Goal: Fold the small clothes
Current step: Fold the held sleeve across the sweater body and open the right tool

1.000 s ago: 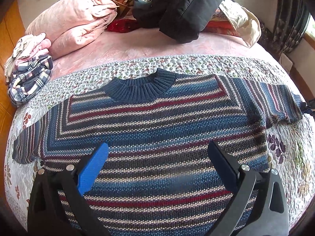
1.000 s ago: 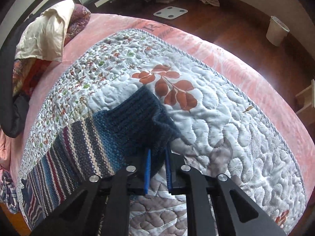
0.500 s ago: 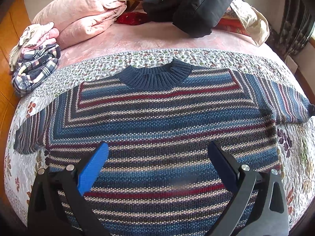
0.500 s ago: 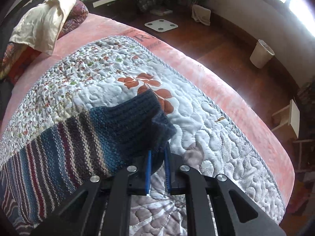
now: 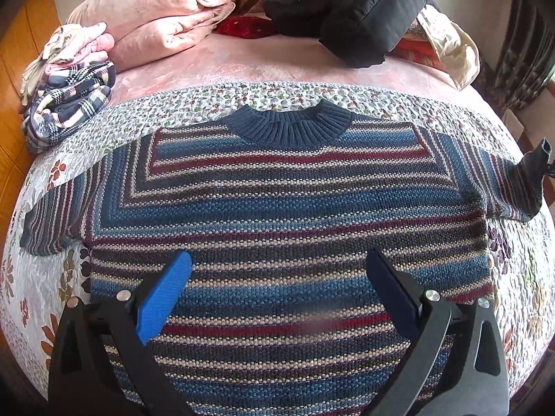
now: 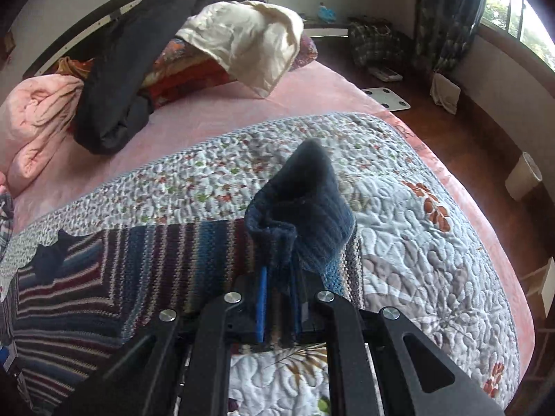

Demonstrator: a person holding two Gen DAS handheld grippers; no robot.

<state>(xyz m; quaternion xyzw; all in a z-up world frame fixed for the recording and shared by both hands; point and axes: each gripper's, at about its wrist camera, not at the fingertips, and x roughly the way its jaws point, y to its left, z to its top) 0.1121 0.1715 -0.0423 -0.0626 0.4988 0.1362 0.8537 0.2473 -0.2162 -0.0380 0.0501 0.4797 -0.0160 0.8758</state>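
A striped knit sweater (image 5: 284, 215) in blue, red and cream lies flat and face up on the quilted bedspread (image 5: 277, 93), its navy collar (image 5: 291, 124) away from me. My left gripper (image 5: 277, 277) hovers open above the sweater's lower body, holding nothing. At the far right the sleeve's navy cuff (image 5: 536, 163) is lifted off the quilt. In the right wrist view my right gripper (image 6: 277, 284) is shut on that cuff (image 6: 305, 208), which stands up above the sleeve (image 6: 173, 253).
Folded pink blankets (image 5: 163, 10), a plaid bundle (image 5: 69, 100), a black jacket (image 5: 353, 14) and a cream cloth (image 6: 242, 34) are piled at the head of the bed. The bed's right edge drops to a wooden floor with a white scale (image 6: 386, 98) and a bin (image 6: 523, 176).
The right gripper has raised the cuff off the quilt and swung round toward the sweater's body. The left gripper has drifted slightly and stays open.
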